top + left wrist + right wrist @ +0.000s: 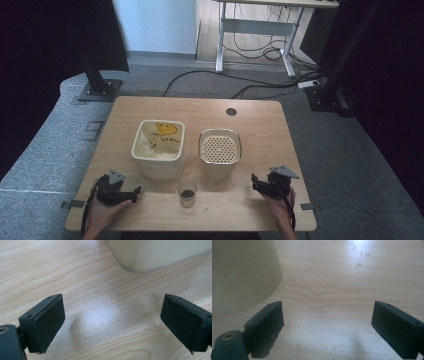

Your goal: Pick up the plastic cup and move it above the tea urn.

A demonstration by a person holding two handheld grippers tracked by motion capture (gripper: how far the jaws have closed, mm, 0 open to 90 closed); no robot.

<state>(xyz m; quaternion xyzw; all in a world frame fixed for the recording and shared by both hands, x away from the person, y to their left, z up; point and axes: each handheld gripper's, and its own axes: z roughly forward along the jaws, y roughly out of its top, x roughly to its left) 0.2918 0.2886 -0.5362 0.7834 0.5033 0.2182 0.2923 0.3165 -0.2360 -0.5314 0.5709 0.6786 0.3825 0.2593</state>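
On the wooden table (150,105) stand a cream bin (158,148) lined with a yellow-printed bag, a cream container (219,153) with a perforated insert, and a small glass (187,193) with something dark at its bottom. My left gripper (134,192) rests on the table at the front left, pointing right toward the glass; its jaws stand wide apart over bare wood (112,322), empty. My right gripper (255,181) rests at the front right, pointing left, jaws wide with nothing between them (327,325). The bin's corner (155,255) and the container's wall (242,272) lie just ahead.
A round cable hole (231,111) sits near the table's far edge. Beyond the table are grey carpet, black cables (240,82), a stand base (100,90) at the left and a white desk frame (255,30) at the back.
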